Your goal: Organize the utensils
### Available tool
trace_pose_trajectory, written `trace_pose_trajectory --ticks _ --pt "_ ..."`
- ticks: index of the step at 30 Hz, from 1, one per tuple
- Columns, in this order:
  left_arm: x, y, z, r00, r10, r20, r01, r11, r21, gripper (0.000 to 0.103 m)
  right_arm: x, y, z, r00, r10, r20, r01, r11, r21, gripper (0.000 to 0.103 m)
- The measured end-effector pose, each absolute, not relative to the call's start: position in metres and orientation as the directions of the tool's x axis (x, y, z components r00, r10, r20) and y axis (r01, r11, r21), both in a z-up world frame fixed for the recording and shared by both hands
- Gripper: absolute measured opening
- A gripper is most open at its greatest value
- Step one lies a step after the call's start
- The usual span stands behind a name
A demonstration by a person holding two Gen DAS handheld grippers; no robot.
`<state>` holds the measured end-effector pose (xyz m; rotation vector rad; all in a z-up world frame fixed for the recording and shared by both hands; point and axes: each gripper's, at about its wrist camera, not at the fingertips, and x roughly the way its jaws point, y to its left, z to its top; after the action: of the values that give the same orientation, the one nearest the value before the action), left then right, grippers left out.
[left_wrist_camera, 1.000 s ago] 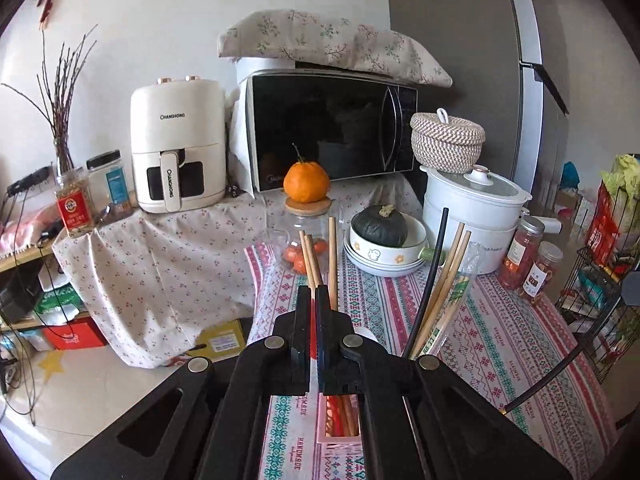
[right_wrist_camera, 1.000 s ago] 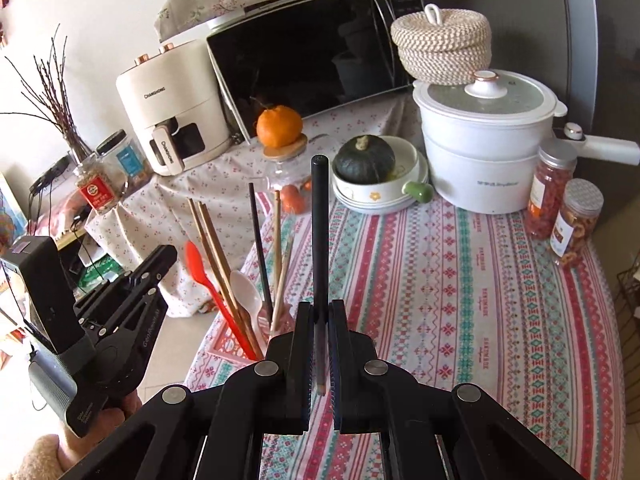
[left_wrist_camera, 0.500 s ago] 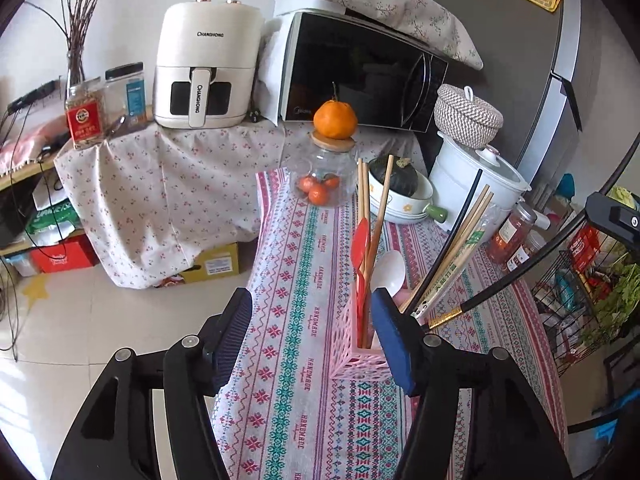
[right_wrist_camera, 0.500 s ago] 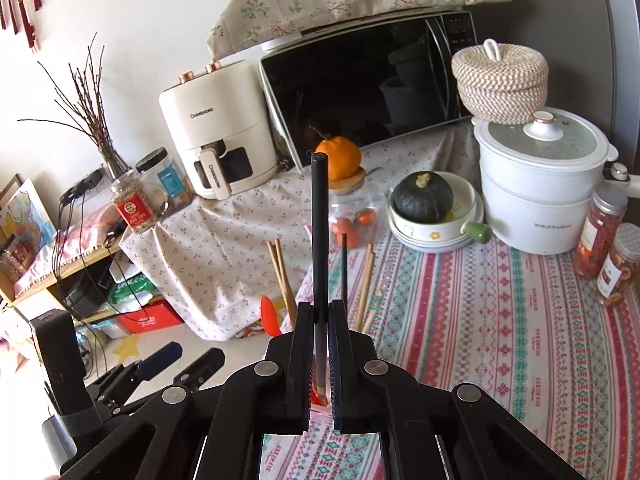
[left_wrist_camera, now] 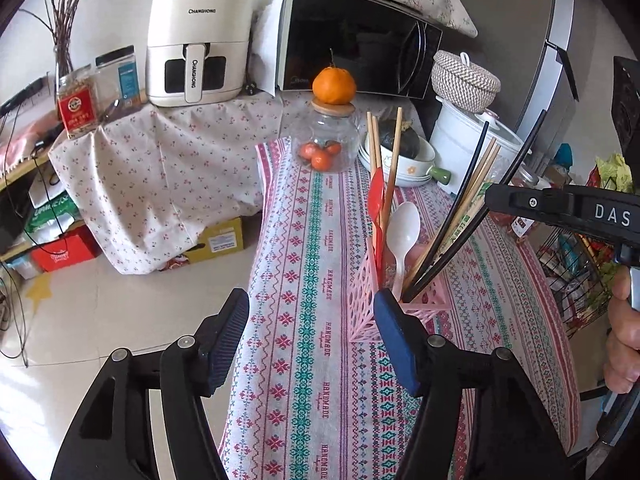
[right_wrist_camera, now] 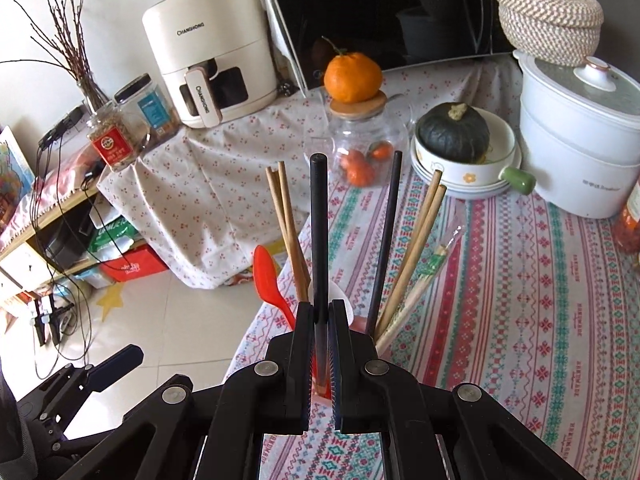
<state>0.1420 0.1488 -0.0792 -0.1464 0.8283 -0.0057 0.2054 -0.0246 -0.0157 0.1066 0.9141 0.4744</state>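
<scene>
A pink lattice holder (left_wrist_camera: 362, 312) stands on the striped tablecloth (left_wrist_camera: 304, 240). It holds a red spoon (left_wrist_camera: 376, 200), a white spoon (left_wrist_camera: 405, 226), wooden chopsticks (left_wrist_camera: 394, 152) and one black chopstick (left_wrist_camera: 472, 168). My left gripper (left_wrist_camera: 312, 320) hangs just in front of the holder, its jaws opening with only tablecloth between them. My right gripper (right_wrist_camera: 320, 320) is shut on a second black chopstick (right_wrist_camera: 319, 220). In the left wrist view that chopstick (left_wrist_camera: 520, 148) slants down from the right gripper (left_wrist_camera: 494, 198) with its lower tip inside the holder.
Behind the holder stand a glass jar (left_wrist_camera: 326, 144) topped by an orange, a bowl with a dark squash (right_wrist_camera: 454, 132) and a white pot (right_wrist_camera: 580, 136). The table's left edge (left_wrist_camera: 256, 248) drops to the floor. A wire rack (left_wrist_camera: 572, 264) is at the right.
My left gripper has gone from shut to wide open and drawn back from the holder. My right gripper has carried the black chopstick down to the holder, where its tip now rests.
</scene>
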Motion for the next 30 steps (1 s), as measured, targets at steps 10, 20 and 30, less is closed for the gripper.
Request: trace_pose_trajectory --ticks 10,20,30 --pt "0.139 0.132 -0.078 0.661 -0.054 -0.748 -0.058 0.991 -0.123 0.081 0.188 -0.063 0.017 0.606 0.413 -0.68 -0.295 0.91 0.29 0.052" --pt "0.098 0.092 -0.047 0.691 0.037 -0.722 -0.088 0.996 -0.034 0.095 0.119 -0.117 0.035 0.716 0.225 -0.66 -0.19 0.974 0.126 0.099" --pt "0.033 0.054 -0.025 0.719 0.057 -0.693 -0.072 0.997 0.007 0.101 0.043 -0.149 0.024 0.741 0.037 -0.67 -0.098 0.994 -0.054 0.103"
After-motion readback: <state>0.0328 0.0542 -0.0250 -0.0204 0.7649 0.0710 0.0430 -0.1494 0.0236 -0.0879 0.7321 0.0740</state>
